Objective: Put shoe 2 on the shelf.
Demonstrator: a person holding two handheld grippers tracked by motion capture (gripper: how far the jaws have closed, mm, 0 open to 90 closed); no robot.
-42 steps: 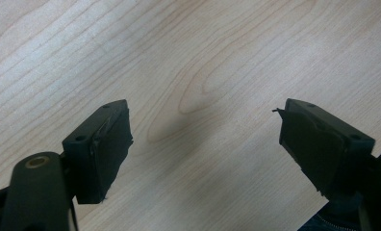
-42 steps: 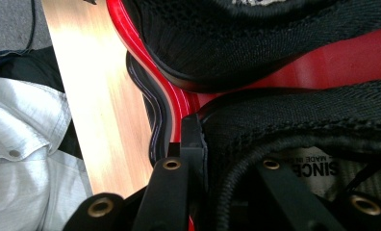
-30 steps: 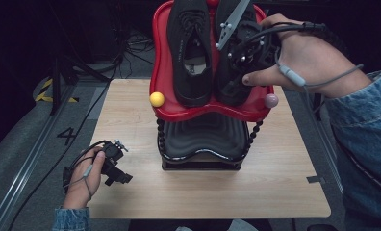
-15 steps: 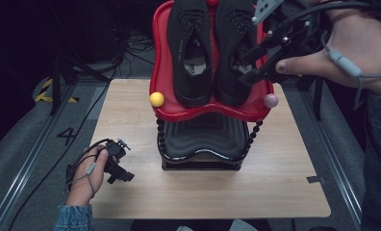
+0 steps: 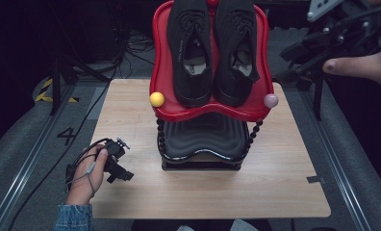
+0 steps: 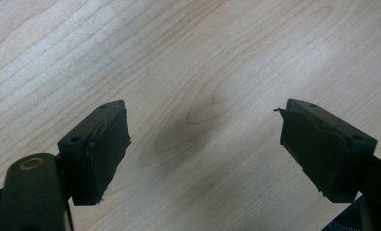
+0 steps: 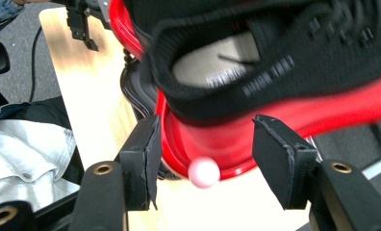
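Two black shoes, the left shoe (image 5: 191,53) and the right shoe (image 5: 236,48), lie side by side on the red top tray (image 5: 208,113) of a rack standing on the wooden table (image 5: 131,120). My right gripper (image 5: 287,62) hovers off the tray's right side, apart from the shoes. Its jaws have just been opening and hold nothing. In the right gripper view its open jaws (image 7: 203,130) frame the tray's rim (image 7: 217,139) and a shoe (image 7: 275,62) farther off. My left gripper (image 5: 122,174) rests at the table's near left, open (image 6: 203,125) over bare wood.
A yellow ball (image 5: 156,99) and a pink ball (image 5: 270,100) cap the tray's front corners. A black lower tier (image 5: 203,137) sits under the tray. Cables (image 5: 126,53) and rails run on the floor around the table. A grey tape strip (image 5: 313,179) marks the table's right.
My right gripper has drawn away to the right from the right shoe and now stands wider open. Both shoes stay on the tray. The left hand has not moved.
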